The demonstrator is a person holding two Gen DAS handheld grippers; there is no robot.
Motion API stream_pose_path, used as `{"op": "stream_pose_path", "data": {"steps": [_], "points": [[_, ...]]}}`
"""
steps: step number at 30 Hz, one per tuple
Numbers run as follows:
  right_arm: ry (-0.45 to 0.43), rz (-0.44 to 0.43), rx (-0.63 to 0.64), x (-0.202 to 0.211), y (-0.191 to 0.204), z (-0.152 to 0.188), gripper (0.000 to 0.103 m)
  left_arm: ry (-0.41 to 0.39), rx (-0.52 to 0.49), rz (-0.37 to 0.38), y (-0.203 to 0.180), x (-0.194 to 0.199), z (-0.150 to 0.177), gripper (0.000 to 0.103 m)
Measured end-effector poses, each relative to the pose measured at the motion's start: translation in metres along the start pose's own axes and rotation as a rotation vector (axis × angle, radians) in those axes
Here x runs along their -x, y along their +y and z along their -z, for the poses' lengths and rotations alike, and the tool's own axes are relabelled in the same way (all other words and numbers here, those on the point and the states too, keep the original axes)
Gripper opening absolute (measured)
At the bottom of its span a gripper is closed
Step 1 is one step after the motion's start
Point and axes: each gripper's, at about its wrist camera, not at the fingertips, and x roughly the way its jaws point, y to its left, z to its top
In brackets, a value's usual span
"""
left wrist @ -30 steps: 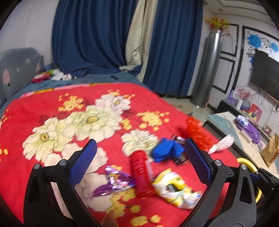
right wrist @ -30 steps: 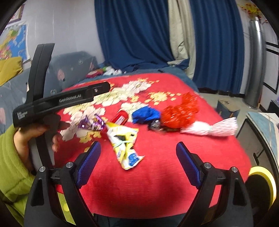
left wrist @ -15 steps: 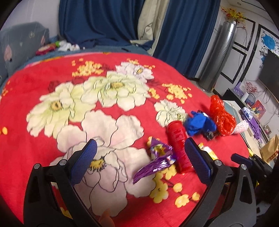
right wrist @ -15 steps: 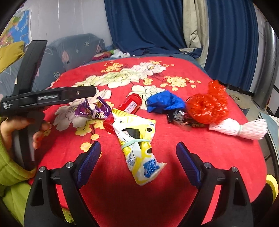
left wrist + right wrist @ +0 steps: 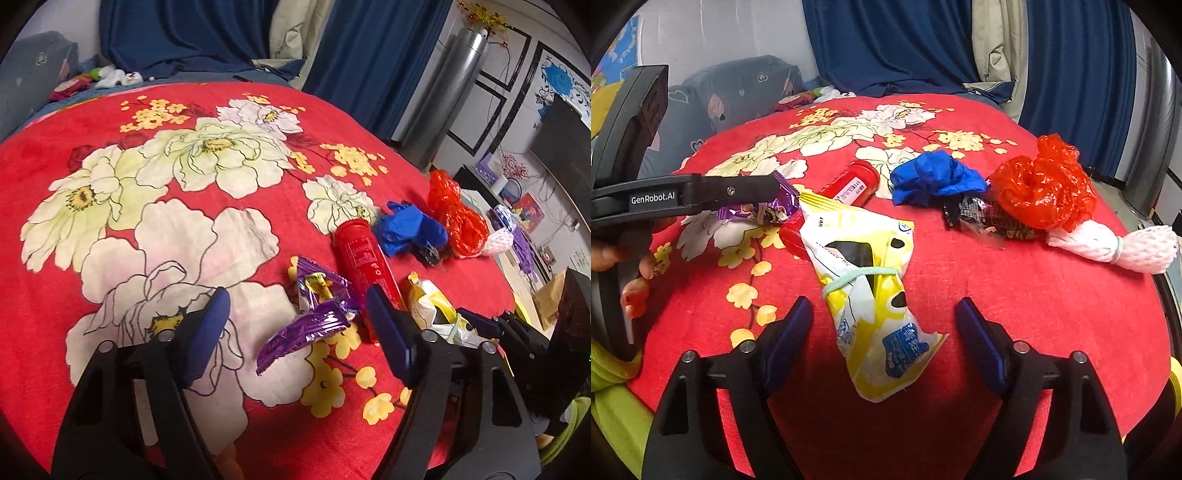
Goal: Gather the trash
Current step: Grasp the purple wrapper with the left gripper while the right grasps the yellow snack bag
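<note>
Both grippers, left [image 5: 297, 325] and right [image 5: 884, 334], have just been closing, still apart. Bag [image 5: 864, 266]: light, crinkly; grip at banded waist.

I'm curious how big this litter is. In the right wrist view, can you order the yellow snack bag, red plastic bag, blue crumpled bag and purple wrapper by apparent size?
1. yellow snack bag, though it lies nearest the camera
2. red plastic bag
3. blue crumpled bag
4. purple wrapper, partly hidden by the left gripper
</note>
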Motion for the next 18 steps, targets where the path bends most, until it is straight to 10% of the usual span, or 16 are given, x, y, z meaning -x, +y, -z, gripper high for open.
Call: {"op": "stream_pose_path", "data": {"steps": [18], "points": [[-0.026, -0.003, -0.008, 0.0095, -0.0018, 0.0102, 0.050, 0.046, -0.003, 0.017, -0.0006, -0.0029, 0.0085, 0.037]]}}
